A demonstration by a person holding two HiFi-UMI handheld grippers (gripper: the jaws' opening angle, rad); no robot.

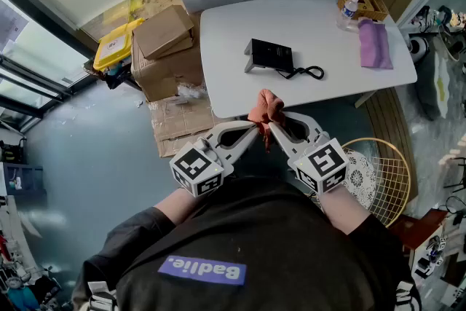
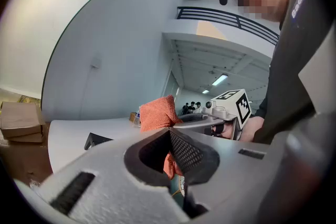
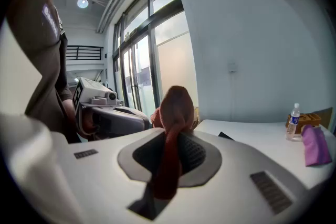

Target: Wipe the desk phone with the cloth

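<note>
My left tool (image 1: 253, 129) and right tool (image 1: 271, 130) both pinch the cloth (image 1: 265, 110) before the table (image 1: 226, 87); the phone (image 1: 270, 55) lies mid-table, seemingly unwiped; next I must carry the cloth onto it.

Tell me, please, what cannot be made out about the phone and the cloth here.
Desk phone keys: too small in head view; only a corner clears the jaws in each gripper view.
Cloth: bunched between left gripper and right gripper, spread hidden.
Bottle label: too small in every view.
</note>
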